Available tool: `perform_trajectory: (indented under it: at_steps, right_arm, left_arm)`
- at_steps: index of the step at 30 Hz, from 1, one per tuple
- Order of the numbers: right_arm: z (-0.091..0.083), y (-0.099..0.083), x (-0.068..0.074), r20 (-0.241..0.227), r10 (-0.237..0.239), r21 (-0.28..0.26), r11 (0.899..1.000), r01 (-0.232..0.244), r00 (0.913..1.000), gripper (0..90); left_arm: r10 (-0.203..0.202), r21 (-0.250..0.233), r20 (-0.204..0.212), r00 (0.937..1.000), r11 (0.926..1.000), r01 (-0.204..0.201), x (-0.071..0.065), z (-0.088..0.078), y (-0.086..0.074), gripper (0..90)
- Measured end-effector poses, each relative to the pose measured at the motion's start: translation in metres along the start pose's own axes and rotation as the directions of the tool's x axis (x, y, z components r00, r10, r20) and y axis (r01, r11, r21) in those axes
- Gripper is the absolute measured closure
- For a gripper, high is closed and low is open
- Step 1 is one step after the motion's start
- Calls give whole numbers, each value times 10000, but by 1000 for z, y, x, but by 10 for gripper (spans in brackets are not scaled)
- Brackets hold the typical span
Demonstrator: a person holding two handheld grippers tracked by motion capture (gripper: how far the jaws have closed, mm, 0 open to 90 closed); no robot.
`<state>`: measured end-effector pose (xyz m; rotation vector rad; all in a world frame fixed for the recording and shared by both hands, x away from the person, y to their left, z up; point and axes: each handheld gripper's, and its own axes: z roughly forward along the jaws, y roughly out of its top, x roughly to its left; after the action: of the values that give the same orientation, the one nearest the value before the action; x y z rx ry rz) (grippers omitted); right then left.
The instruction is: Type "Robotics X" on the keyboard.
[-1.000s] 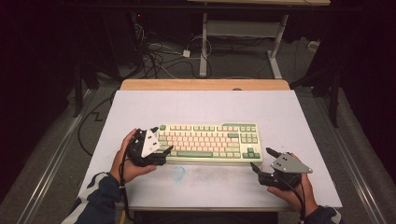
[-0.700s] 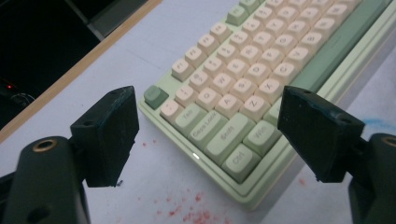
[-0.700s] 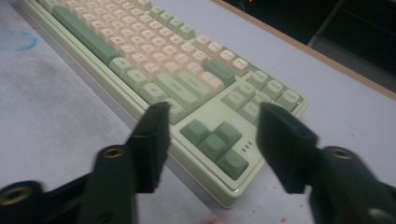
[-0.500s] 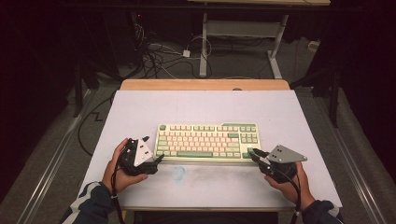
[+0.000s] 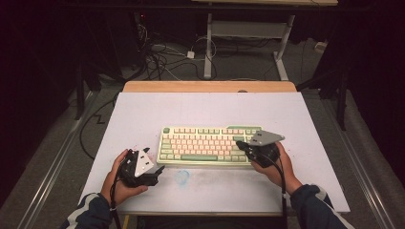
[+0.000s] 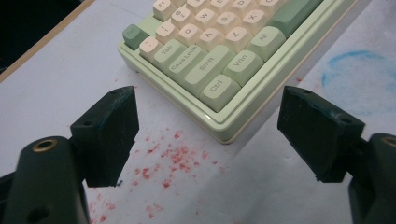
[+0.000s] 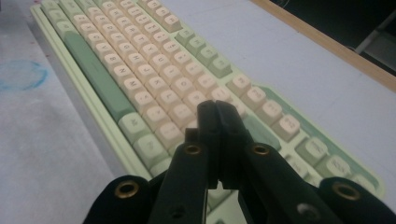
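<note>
Mechanical keyboard (image 5: pixel 211 145), pale green case with cream and green keycaps: lay flat on the white-covered bench (image 5: pixel 143 114), near the middle and toward the person's side, long edge across. It had been shifted slightly toward the person's right over the last second. Right hand-held gripper (image 5: pixel 241 144): had come in from off the right end of the keyboard and now stood over its right-hand keys, jaws pressed together with nothing between them; in the right gripper view the clenched tips (image 7: pixel 215 114) hung just above a cream key, contact not certain. Judged to be lining up a key press. Left hand-held gripper (image 5: pixel 160 168): had drawn back from the keyboard's left end toward the near edge of the bench, jaws spread wide and empty; the left gripper view showed the Ctrl corner of the keyboard (image 6: pixel 219 91) between them but apart. Red flecks (image 6: pixel 175 158) and a blue chalk ring (image 5: pixel 182 177) marked the bench covering near that corner.
</note>
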<state>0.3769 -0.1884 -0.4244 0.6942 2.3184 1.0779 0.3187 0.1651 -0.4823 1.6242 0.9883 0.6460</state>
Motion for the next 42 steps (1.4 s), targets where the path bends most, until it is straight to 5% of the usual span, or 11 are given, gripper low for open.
perform_trajectory:
  at_steps: [19, 42]
  right_arm:
    - [72, 28, 12, -340, -484, 1094, 9927, 518, 9982, 900]
    - [83, 33, 18, -403, -644, 1615, 9844, 701, 9971, 900]
  left_arm:
    - [78, 132, 101, 9999, 9999, -80, 3, -1, 1, 192]
    - [159, 266, 16, 9999, 9995, -160, 3, -1, 0, 193]
